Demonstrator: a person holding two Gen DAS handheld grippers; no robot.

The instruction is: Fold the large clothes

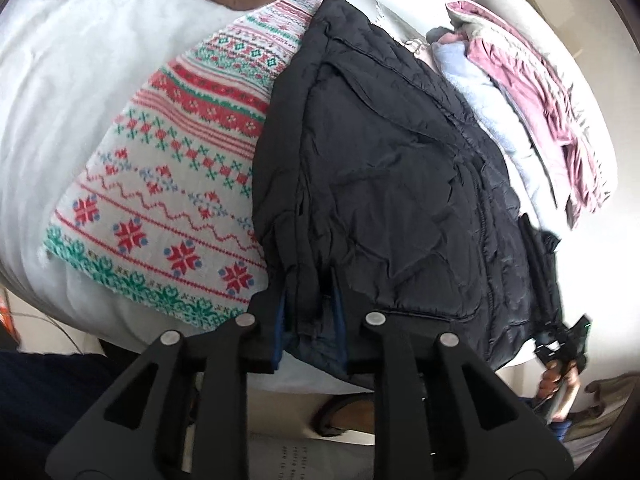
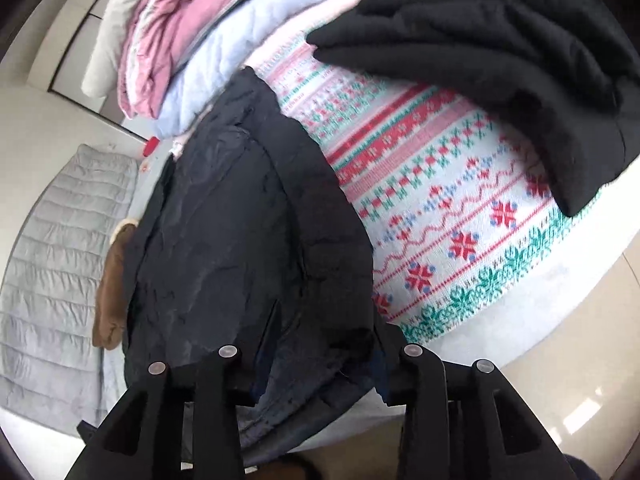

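Looking down my left tongs (image 1: 310,324), I see the dark quilted jacket (image 1: 384,184) filling the centre of the frame on the bed (image 1: 60,92), overlapping a snowflake-patterned knit (image 1: 172,184) at left; its hem sits between the fingers, which stand slightly apart. Faint print at bottom centre is unreadable. My right tongs (image 2: 316,376) angle downward too, fingers parted around the jacket's bunched edge. A pink garment (image 2: 176,28) lies upper left.

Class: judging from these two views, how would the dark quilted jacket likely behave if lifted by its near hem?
The dark quilted jacket would probably sag, since it lies creased and limp. Its smooth, faintly shiny shell may slide over the patterned knit.
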